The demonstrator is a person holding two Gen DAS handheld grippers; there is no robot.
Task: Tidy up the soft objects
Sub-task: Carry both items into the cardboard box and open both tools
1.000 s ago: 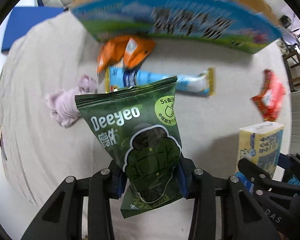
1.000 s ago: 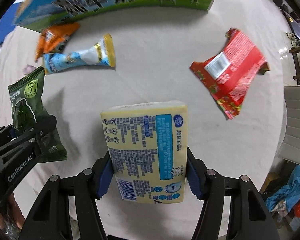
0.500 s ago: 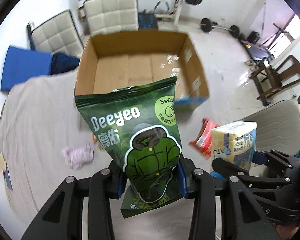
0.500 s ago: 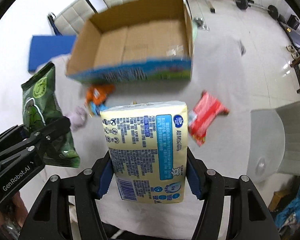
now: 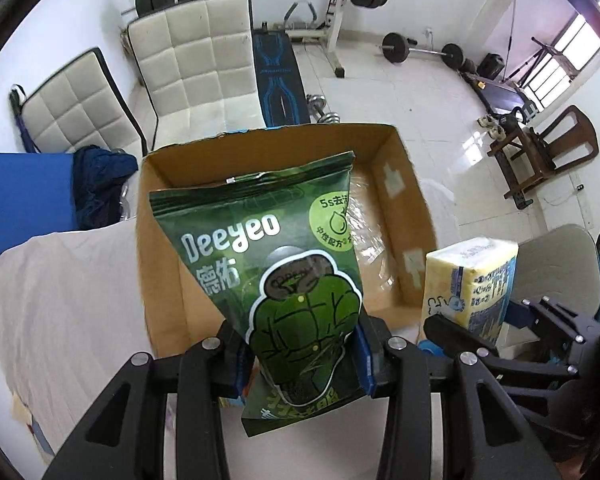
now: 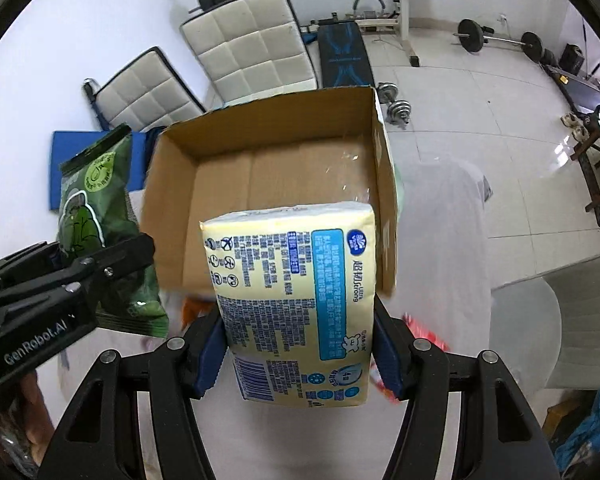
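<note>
from the left wrist view, the left gripper (image 5: pixel 302 354) is clamped on the lower part of the green wipes pouch (image 5: pixel 276 264), which stands upright in front of the open cardboard box (image 5: pixel 168 264) and covers much of the box floor, so what lies inside is only partly readable (a patch of clear tape or film glints near the right wall). the risk here is the slick pouch sliding out of the pads, since it is pinched low and its wide top leans free; released too soon it could catch the near rim and fall onto the cloth-covered worktop (image 5: pixel 68 292) instead. the yellow tissue pack (image 5: pixel 474 280) shows at the right, its lower end cut off by the other tool. from the right wrist view, the right gripper (image 6: pixel 300 340) is closed on that soft pack, squeezing its sides, held before the box's near right corner; a drop from here might strike that wall. both loads are close enough to bump on entry. the red packet (image 6: pixel 428 336) and something orange (image 6: pixel 196 306) peek out below, mostly hidden and blurred.
</note>
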